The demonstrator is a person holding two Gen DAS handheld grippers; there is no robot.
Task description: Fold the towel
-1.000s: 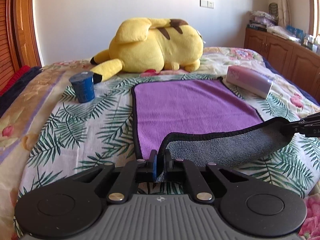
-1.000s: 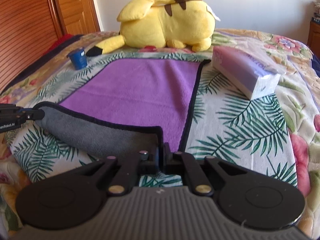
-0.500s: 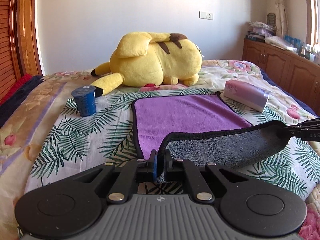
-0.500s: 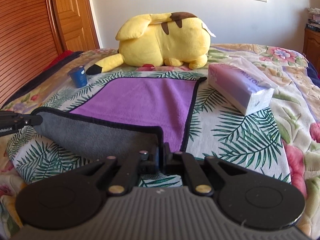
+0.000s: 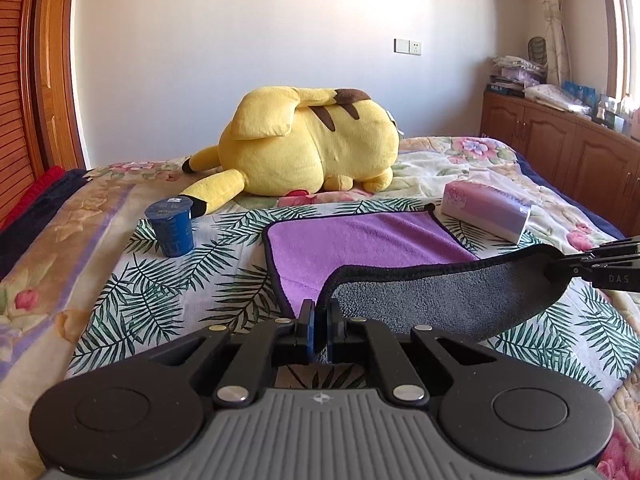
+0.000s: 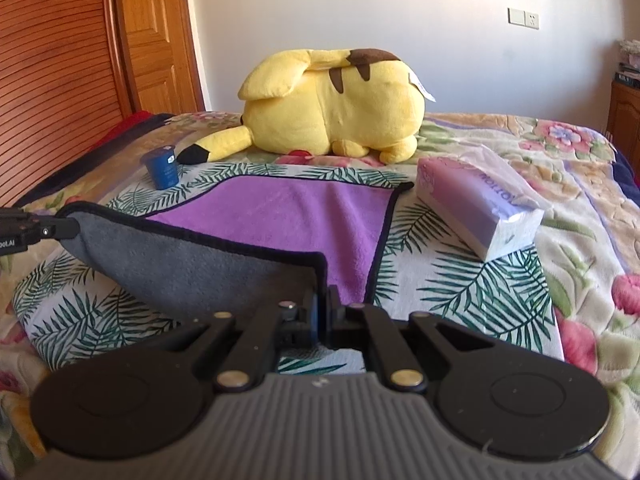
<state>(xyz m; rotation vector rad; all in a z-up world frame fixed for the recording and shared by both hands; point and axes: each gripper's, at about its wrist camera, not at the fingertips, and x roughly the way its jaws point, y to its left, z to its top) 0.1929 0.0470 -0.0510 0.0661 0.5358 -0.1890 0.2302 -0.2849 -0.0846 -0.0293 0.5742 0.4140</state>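
A: The towel point(image 5: 360, 236) looks like soft, napped cloth, purple on top, its grey underside point(image 6: 192, 264) matt.

B: The plush toy point(image 6: 332, 108) is fuzzy fabric; the tissue pack point(image 6: 480, 208) has glossy plastic wrap, and the cupboard point(image 5: 560, 148) is varnished wood.

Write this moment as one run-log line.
step: fold | left gripper: shut on towel corner | right gripper: shut on other corner | near edge lifted, grey underside showing

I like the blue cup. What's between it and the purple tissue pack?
In both views, the flat far part of the purple towel lies between the blue cup and the purple tissue pack.
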